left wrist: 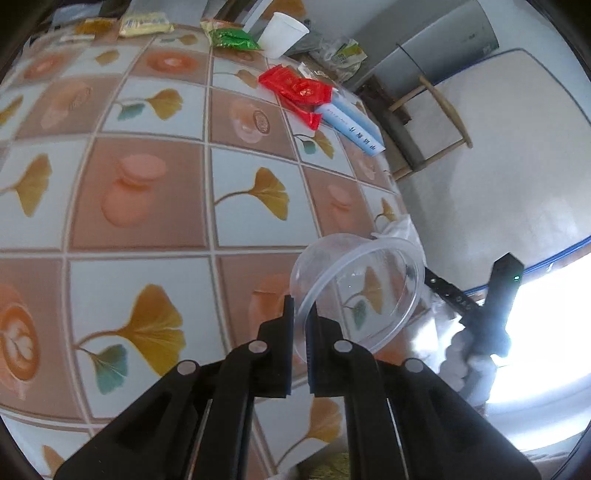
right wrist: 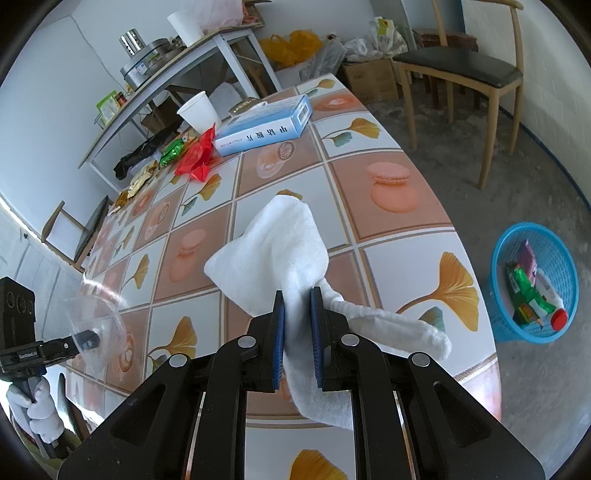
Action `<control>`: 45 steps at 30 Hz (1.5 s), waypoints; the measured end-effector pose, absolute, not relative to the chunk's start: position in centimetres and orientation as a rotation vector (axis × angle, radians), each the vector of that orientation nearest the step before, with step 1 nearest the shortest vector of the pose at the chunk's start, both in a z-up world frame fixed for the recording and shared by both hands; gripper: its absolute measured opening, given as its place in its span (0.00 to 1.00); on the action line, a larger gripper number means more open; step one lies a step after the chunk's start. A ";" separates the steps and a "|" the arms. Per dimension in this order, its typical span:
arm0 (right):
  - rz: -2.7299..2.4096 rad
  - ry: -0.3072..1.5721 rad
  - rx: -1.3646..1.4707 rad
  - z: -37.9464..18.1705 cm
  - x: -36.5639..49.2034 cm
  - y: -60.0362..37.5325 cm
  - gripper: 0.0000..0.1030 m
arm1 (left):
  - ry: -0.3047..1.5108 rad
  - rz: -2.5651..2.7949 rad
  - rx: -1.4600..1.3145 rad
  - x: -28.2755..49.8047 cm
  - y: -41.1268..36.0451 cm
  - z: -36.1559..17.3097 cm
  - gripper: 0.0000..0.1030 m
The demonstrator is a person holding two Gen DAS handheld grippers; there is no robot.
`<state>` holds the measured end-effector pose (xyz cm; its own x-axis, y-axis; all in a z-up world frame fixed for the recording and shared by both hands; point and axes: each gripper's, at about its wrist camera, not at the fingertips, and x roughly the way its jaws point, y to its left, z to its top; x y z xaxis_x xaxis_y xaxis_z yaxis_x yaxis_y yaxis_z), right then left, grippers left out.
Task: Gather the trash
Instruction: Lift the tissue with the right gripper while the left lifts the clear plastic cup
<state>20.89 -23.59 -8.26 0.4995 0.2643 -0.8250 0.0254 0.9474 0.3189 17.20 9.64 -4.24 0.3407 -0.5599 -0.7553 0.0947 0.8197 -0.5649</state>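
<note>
My left gripper (left wrist: 301,308) is shut on the rim of a clear plastic container (left wrist: 360,291) and holds it above the table's right edge; it also shows in the right wrist view (right wrist: 98,325). My right gripper (right wrist: 297,295) is shut on a white cloth (right wrist: 280,243) that drapes onto the patterned table (right wrist: 391,258). Red wrappers (left wrist: 295,90), a green packet (left wrist: 232,38), a white paper cup (left wrist: 282,33) and a blue-white box (left wrist: 351,123) lie at the table's far end. A blue basket (right wrist: 533,288) with trash in it stands on the floor.
Yellow snack packets (left wrist: 144,24) lie along the far edge. A wooden chair (right wrist: 461,70) stands beyond the table. A shelf with metal pots (right wrist: 155,62) is at the back left. Bags and a cardboard box (right wrist: 369,77) sit by the wall.
</note>
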 end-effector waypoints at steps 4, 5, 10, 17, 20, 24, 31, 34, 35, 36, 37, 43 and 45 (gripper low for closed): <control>0.148 1.042 0.307 -8.3 20.9 -23.6 0.11 | 1.139 -0.419 -0.437 18.0 9.7 -3.9 0.05; 0.148 1.042 0.307 -8.3 20.9 -23.6 0.11 | 1.138 -0.411 -0.432 18.2 9.7 -3.8 0.05; 0.148 1.041 0.311 -8.3 20.9 -23.6 0.11 | 1.105 -0.360 -0.401 19.4 9.5 -3.5 0.12; 0.147 1.041 0.301 -8.2 20.9 -23.6 0.11 | 1.047 -0.304 -0.319 20.6 8.7 -3.2 0.20; 0.162 1.031 0.249 -7.8 20.9 -22.8 0.22 | 1.019 -0.298 -0.285 20.6 8.2 -3.1 0.20; 0.168 1.022 0.215 -7.5 21.3 -22.0 0.28 | 0.992 -0.301 -0.247 20.6 7.5 -2.9 0.19; 0.137 1.040 0.229 -7.9 21.8 -21.9 0.12 | 0.942 -0.305 -0.205 20.2 6.3 -2.3 0.05; 0.145 1.041 0.294 -7.8 21.6 -22.6 0.07 | 0.922 -0.306 -0.188 19.9 5.7 -1.9 0.05; 0.146 1.039 0.305 -7.8 21.5 -22.7 0.07 | 0.915 -0.305 -0.183 19.8 5.6 -1.7 0.05; 0.147 1.036 0.321 -7.6 21.4 -22.8 0.07 | 0.908 -0.303 -0.177 19.7 5.4 -1.5 0.05; 0.148 1.034 0.332 -7.5 21.3 -23.0 0.06 | 0.900 -0.302 -0.171 19.6 5.2 -1.3 0.05; 0.162 1.007 0.390 -6.2 20.5 -23.6 0.06 | 0.866 -0.303 -0.154 18.9 4.6 0.1 0.05; 0.165 0.997 0.399 -5.8 20.4 -23.7 0.06 | 0.857 -0.302 -0.151 18.6 4.4 0.5 0.05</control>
<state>20.37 -23.67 -5.75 0.5374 0.3145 -0.7825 0.0463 0.9155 0.3997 18.64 4.36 0.54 0.6153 -0.3215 -0.7197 0.2008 0.9468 -0.2513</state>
